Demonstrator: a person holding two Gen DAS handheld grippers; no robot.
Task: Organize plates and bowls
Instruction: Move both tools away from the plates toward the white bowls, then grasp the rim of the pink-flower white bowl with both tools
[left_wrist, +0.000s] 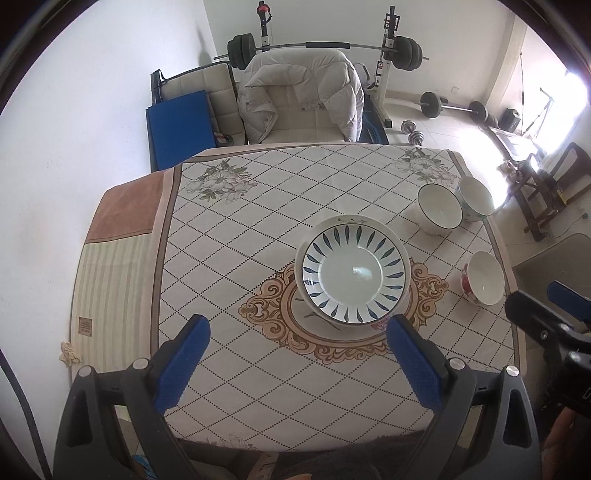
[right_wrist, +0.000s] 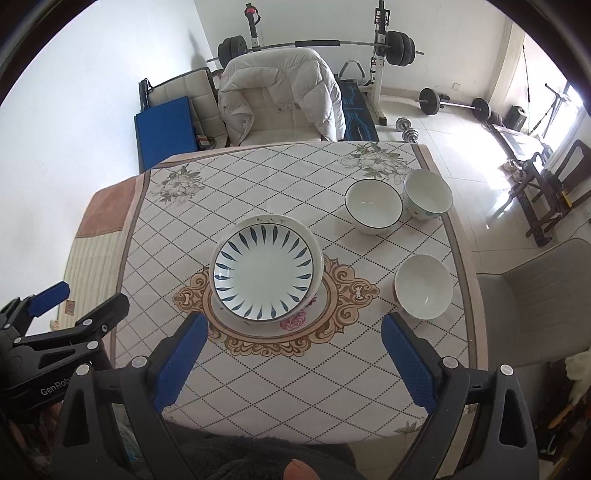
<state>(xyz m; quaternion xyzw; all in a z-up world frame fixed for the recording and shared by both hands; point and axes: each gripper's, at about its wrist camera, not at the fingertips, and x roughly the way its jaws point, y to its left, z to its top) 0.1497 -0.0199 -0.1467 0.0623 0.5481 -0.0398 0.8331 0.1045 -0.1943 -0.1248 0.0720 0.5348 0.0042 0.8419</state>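
Right wrist view: plate stack (right_wrist: 265, 275) sits mid-bench, three bowls (right_wrist: 373, 206) loose to its right. Both claws, right claw (right_wrist: 291, 363) and left claw (left_wrist: 297, 363), gape empty; nesting bowls looks next.

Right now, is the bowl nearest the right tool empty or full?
Empty. The bowl stands upright, and its bare white inside shows down to the bottom.
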